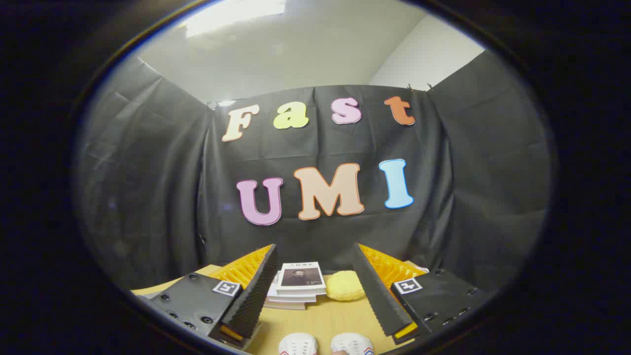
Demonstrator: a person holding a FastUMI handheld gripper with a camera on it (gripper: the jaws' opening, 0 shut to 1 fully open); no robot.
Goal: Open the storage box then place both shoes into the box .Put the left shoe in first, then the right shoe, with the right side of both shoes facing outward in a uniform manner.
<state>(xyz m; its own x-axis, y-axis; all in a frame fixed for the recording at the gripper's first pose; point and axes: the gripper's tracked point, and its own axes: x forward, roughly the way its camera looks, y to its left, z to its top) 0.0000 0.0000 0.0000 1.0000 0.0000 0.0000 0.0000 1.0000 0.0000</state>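
1. Smooth, pale wooden table carries everything here, its matte top running away from the camera toward the creased black cloth wall.
2. Nearest, the rounded toes of two white shoes sit side by side on the wood, just below and between the fingers; the toe caps look smooth and rubbery, and the one on the right carries small coloured markings.
3. Gripper fingers stand well apart, with nothing clamped between them. Each finger is a long wedge with a finely ribbed inner face, and ridged plastic shows behind each one.
4. Flat mounting plates with round screw heads flank the fingers, each bearing a small square printed marker.
5. Beyond the shoes, between the fingers, lies a short stack of books: flat, rectangular, with a glossy white cover on top.
6. Just beside the stack sits a soft yellow cushion-like round with a dimpled, knitted-looking surface.
7. Farthest, the cloth hangs in folds, clipped along its top edge below a plain white ceiling.
8. I cannot make out the storage box.
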